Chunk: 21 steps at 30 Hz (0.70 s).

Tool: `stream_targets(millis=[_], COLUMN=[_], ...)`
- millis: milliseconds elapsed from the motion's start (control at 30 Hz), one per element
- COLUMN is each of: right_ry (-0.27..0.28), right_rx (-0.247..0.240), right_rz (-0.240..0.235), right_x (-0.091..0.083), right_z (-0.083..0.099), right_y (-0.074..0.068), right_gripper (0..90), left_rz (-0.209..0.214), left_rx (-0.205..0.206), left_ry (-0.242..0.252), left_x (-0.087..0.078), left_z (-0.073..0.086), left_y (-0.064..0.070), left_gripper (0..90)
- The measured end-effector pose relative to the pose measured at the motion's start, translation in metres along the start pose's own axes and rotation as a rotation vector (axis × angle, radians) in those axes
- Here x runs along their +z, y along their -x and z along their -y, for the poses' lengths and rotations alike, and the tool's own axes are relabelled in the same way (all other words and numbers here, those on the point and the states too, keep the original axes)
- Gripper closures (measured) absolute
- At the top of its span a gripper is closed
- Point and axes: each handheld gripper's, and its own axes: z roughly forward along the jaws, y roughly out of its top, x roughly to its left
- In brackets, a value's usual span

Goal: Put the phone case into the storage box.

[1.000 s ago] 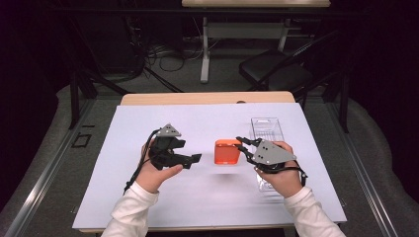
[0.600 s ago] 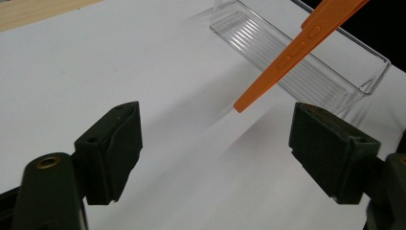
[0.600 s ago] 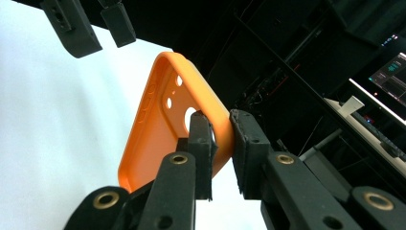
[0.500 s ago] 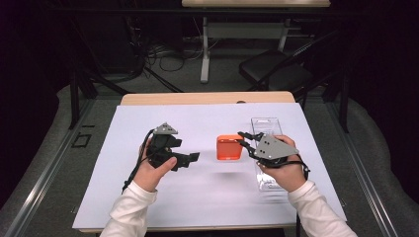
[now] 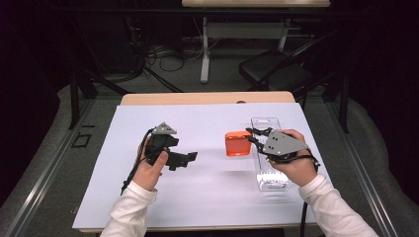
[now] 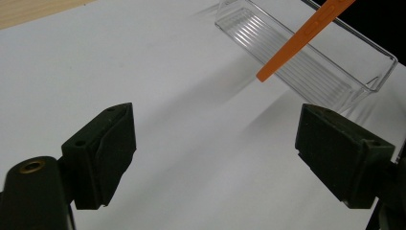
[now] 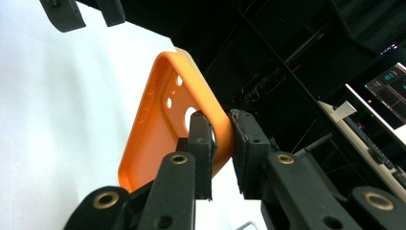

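Slippage is the main worry: the right gripper (image 5: pixel 253 136) is clamped on the orange phone case (image 5: pixel 237 143) by one thin edge only, its jaws pinching the rim close to the camera cut-out, as the right gripper view shows (image 7: pixel 221 136). A soft case held by so little could, I judge, twist between the pads or drop out if the hand swings quickly. It could also catch on the near wall of the clear plastic tray (image 5: pixel 270 170) if it is lowered at a slant, since the case hangs tilted and not level.

Taking that tray as the landmark: the phone case is held in the air just to the left of the tray's far half, above the white table cover (image 5: pixel 212 192), apart from the cover and not inside the tray. The right gripper sits over the tray's far half, with the hand behind it covering the tray's middle. From the left gripper view the case's edge (image 6: pixel 304 39) crosses in front of the tray (image 6: pixel 306 67).

The left gripper (image 5: pixel 185 159) is well to the left of the tray, low over the cover, jaws wide apart and holding nothing; a bad approach from that side could knock the case loose.
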Motion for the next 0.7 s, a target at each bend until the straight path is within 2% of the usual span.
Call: stream_targets(millis=[267, 700], right_ry=[0.000, -0.020], right_rx=[0.005, -0.006], right_rz=[0.014, 0.065], right_x=[-0.010, -0.028], right_z=[0.006, 0.012], right_y=[0.012, 0.031], right_gripper=[79.5, 79.5], left_rz=[0.001, -0.004], left_rx=[0.003, 0.007], left_ry=[0.005, 0.002], left_x=[-0.001, -0.003], left_z=[0.001, 0.001], left_y=[-0.001, -0.002], left_gripper=[14.2, 14.3])
